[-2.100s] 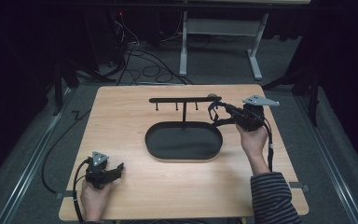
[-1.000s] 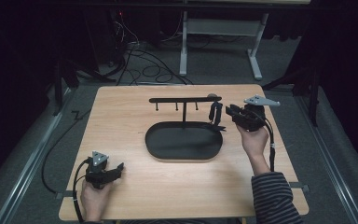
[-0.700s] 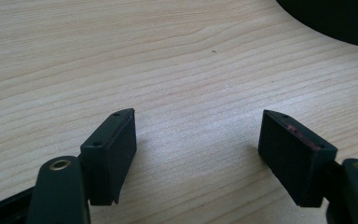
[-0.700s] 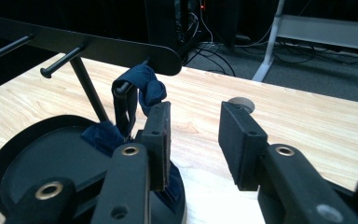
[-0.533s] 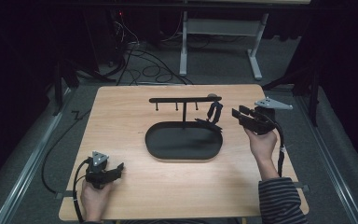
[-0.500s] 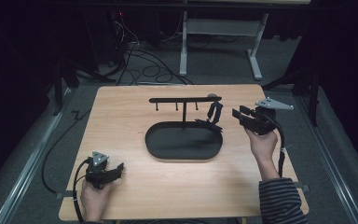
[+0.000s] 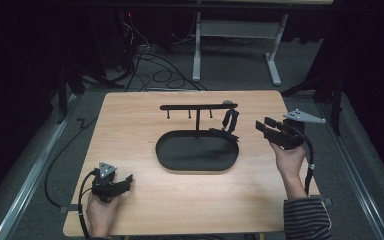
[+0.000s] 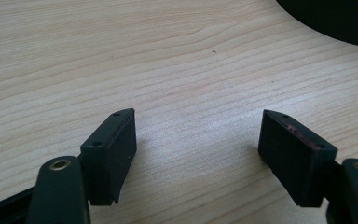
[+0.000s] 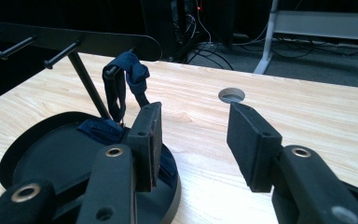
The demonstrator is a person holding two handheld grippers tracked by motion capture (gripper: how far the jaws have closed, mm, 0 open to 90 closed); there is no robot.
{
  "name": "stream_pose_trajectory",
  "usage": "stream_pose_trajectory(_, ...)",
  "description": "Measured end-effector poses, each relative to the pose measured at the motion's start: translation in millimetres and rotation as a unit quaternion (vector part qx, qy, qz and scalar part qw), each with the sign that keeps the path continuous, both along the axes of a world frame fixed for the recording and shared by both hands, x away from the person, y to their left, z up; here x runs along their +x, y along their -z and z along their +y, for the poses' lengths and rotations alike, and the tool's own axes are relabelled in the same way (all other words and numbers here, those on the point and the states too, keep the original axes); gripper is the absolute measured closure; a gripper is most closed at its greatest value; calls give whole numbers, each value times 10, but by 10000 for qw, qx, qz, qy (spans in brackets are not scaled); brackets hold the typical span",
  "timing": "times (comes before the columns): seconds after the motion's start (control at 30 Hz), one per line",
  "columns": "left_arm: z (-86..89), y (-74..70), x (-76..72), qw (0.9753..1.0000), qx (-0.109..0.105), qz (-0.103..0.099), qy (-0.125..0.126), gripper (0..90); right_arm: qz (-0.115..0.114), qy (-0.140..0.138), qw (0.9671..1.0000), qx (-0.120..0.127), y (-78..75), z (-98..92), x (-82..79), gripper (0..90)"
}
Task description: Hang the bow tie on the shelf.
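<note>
Right gripper is held above the right edge of the light wooden table, raised clear of the surface, with its jaws spread and nothing between them. In the right gripper view the jaws are seen parted, pointing towards the stand. Left gripper is rested near the front left corner of the table, gripped by the left hand; in the left gripper view its jaws are seen wide apart over bare wood, holding nothing.

A black oval metal tray is set at the centre of the table, and from it rises a thin black post carrying a horizontal bar with pegs. A dark blue fabric strap is hung from the right end of that bar, its lower end lying on the right rim of the tray. In the right gripper view the strap is seen looped over a peg. A round hole is noted in the table beyond the right gripper.
</note>
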State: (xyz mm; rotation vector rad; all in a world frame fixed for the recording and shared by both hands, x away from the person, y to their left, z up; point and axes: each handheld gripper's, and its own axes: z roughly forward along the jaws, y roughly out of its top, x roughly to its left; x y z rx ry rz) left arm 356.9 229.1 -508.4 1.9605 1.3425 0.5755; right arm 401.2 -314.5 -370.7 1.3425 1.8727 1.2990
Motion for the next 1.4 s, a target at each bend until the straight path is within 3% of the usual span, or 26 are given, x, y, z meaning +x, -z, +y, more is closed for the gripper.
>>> stream_pose_trajectory(1.4,-2,1,0,10000,-6,-6,-7,282,75,102,9999,80,134,-262,-414,545)
